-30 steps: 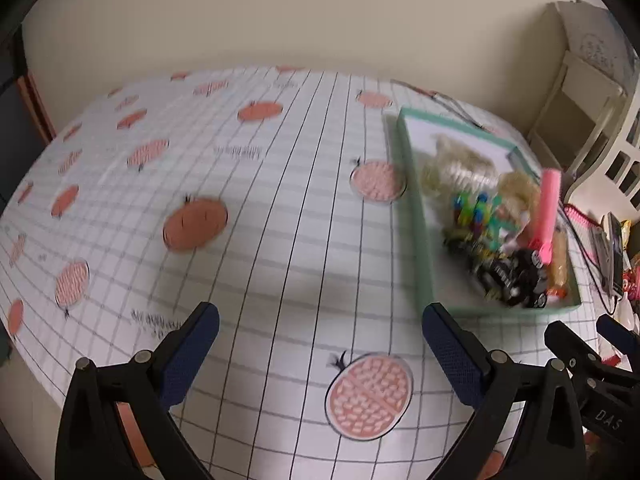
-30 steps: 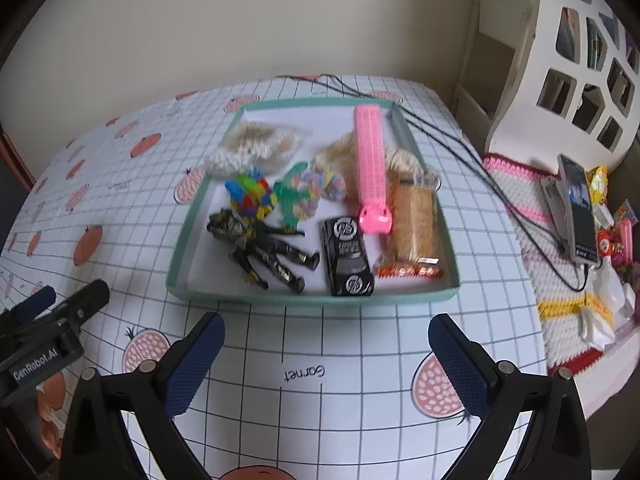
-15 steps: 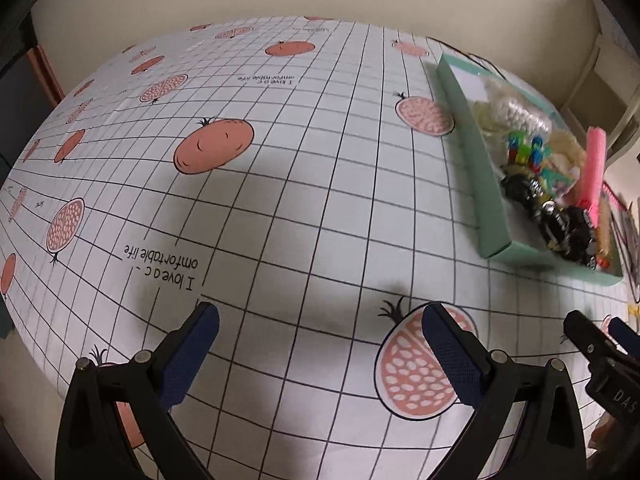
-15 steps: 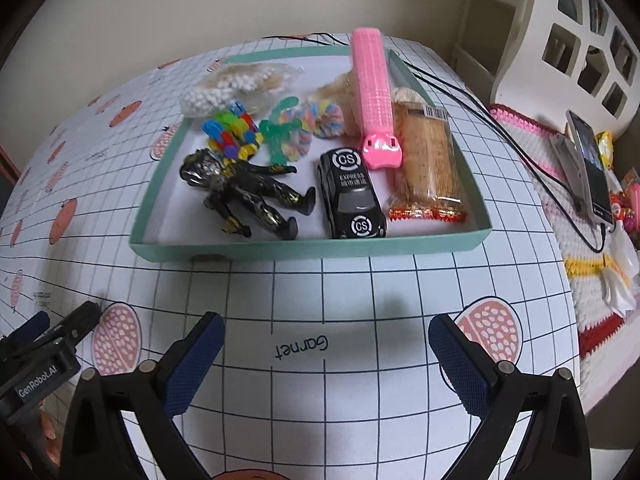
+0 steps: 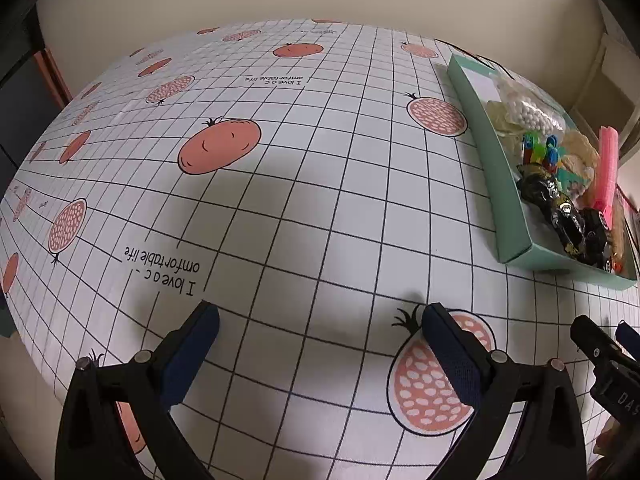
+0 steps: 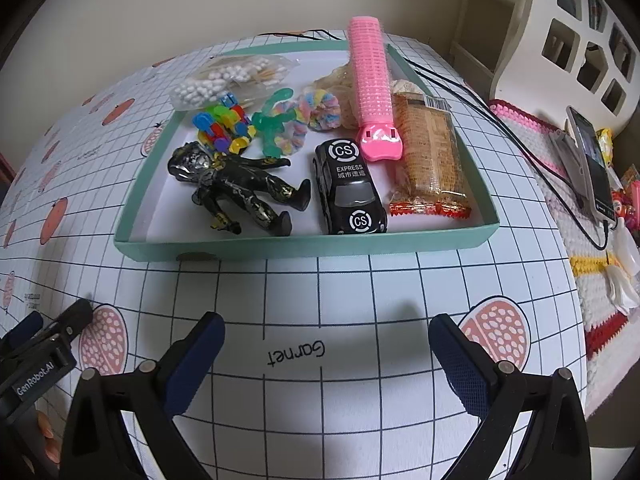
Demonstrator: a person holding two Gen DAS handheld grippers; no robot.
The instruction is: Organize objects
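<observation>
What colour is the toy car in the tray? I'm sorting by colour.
Black with white markings, clearest in the right wrist view: toy car.

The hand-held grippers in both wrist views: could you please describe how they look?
Both match. The left hand-held gripper and right hand-held gripper each have black angular plastic arms with silver rivets and dark blue textured pads. White lettering reads "GenRobot.AI" on the left one's body, seen from the right wrist view.

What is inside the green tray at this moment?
The green tray holds a black figure, black toy car, pink clip, snack packet, cotton swabs, colourful clips and scrunchies. Whatever lies beneath the pile is hidden.
</observation>
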